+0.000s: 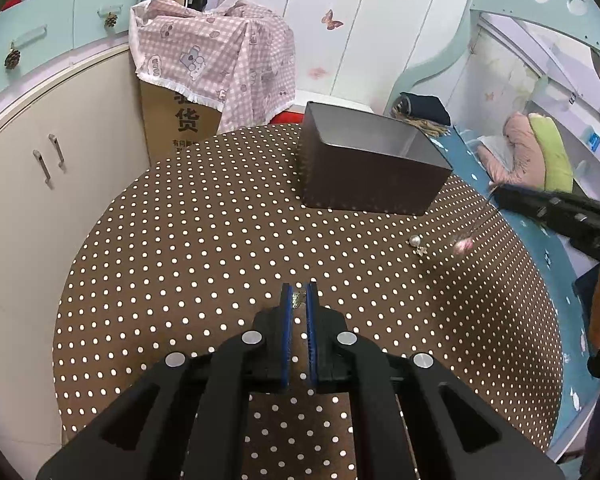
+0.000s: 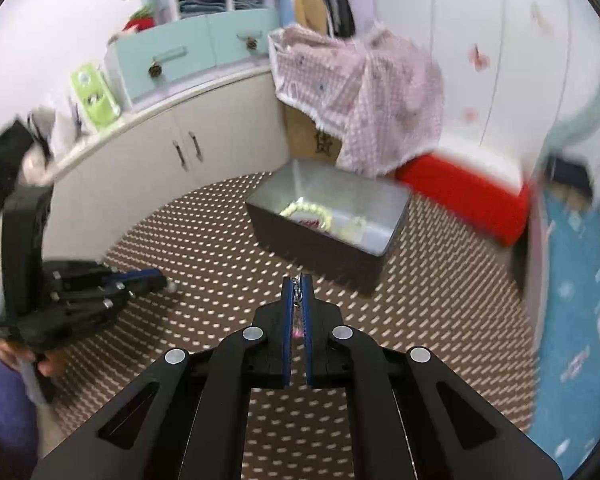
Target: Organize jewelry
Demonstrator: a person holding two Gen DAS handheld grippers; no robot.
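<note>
Blue pads on the left gripper (image 1: 299, 300) are pressed together on a small shiny trinket (image 1: 298, 299), so it can be carried without slipping; it is held above the dotted tablecloth (image 1: 180, 240); the right gripper (image 2: 297, 296) is also clamped shut, on a thin chain (image 2: 297, 294) with a pink bead hanging below, so that it can be lifted; a pearl earring (image 1: 415, 241) is left lying on the cloth, near the right gripper; farther off, the dark box (image 2: 320, 248) is set open at the top; pale beads (image 2: 308, 212) are already laid inside it.
</note>
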